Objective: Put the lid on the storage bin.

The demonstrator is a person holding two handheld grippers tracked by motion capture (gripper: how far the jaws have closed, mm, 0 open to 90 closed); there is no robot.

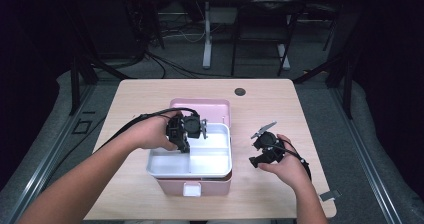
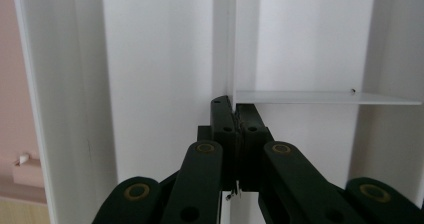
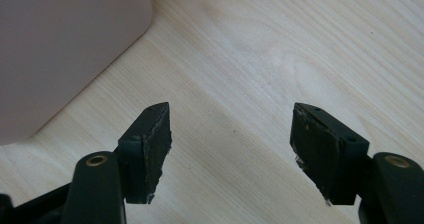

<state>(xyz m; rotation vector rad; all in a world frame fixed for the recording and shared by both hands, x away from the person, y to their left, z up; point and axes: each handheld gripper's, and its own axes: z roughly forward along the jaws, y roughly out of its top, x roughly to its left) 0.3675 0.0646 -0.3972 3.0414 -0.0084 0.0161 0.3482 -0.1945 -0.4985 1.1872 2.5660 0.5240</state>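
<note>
A pink box [image 1: 212, 185] stands in the middle of the wooden table, its lid [image 1: 200, 105] tipped open at the back. A white tray [image 1: 230, 151] with compartments sits on top of the box, slightly askew. My left gripper [image 1: 190, 135] reaches down into the tray from its far left side. In the left gripper view the left gripper [image 2: 234, 111] is shut on the tray's thin upright divider [image 2: 234, 44]. My right gripper [image 1: 256, 155] hovers over bare table to the right of the box. In the right gripper view the right gripper [image 3: 232, 134] is open with nothing between its jaws, and the pink box's corner [image 3: 60, 49] lies to the upper left.
A dark round hole [image 1: 240, 91] marks the table's far side. A small grey tag [image 1: 330, 195] lies near the front right corner. Bare wood [image 1: 270, 109] stretches right of the box. Desk legs and cables stand on the floor beyond the table.
</note>
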